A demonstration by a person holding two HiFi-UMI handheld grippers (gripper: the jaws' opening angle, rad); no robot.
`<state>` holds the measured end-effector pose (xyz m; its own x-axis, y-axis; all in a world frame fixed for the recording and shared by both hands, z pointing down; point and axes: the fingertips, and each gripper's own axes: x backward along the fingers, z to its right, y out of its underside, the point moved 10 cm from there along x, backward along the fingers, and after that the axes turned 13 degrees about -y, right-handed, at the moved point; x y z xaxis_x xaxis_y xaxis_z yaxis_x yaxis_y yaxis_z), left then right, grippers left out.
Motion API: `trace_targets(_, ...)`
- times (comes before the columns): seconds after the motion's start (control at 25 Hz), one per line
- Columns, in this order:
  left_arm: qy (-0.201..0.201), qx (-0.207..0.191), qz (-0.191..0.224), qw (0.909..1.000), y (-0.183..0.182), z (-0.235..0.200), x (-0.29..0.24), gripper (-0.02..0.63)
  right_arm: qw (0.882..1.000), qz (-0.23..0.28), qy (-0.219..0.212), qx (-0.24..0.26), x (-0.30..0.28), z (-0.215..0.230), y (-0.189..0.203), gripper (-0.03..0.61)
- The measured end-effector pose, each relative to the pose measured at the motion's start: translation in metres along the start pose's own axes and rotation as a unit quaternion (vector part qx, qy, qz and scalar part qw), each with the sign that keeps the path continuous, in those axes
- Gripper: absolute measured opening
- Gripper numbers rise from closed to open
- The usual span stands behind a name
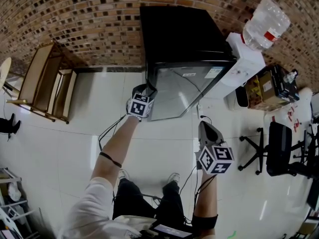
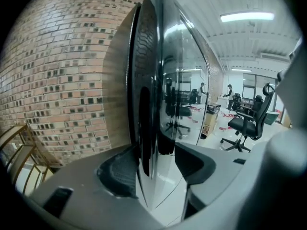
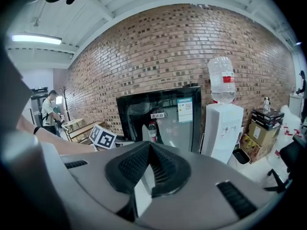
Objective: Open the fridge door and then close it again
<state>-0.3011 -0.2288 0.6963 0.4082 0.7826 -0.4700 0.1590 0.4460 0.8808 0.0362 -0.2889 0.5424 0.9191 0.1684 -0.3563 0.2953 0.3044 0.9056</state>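
- Fridge [image 1: 179,34] stands against the brick wall, its glass door [image 1: 174,91] facing the person and looking shut or barely ajar.
- Door's free edge [image 2: 146,104] runs upright on the fridge's left side. The hinge is judged to sit on the right, by the water dispenser [image 1: 244,63], so a pull should swing the door toward the person and rightward.
- Left gripper [image 2: 153,164] is the nearer, its jaws apart astride that edge, with a sliver of gap at one pad.
- Right gripper [image 3: 150,169] hangs well back, jaws together, empty.

Brick wall [image 1: 99,14] is seen at the back, glossy white floor [image 1: 75,143] below, probably a wooden shelf [image 1: 47,81] left, office chairs [image 1: 279,156] right.
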Motion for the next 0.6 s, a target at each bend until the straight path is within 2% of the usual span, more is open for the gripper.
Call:
trace_targets(0.12, -0.007, -0.009, 0.01, 0.9999, 0.006, 0.013, 0.015, 0.23, 1.0, 0.003, 0.005, -0.003, 0.006, 0.006, 0.001, 0.015)
trace_targets(0.24, -0.024, -0.001, 0.018, 0.9996, 0.023, 0.04, 0.045, 0.227, 1.0, 0.005, 0.006, -0.009, 0.013, 0.011, 0.002, 0.015)
trace_targets(0.6, -0.097, 0.027, 0.001, 0.9949, 0.053, 0.141, 0.122, 0.198, 1.0, 0.009, 0.002, -0.007, 0.049, 0.009, -0.009, 0.015)
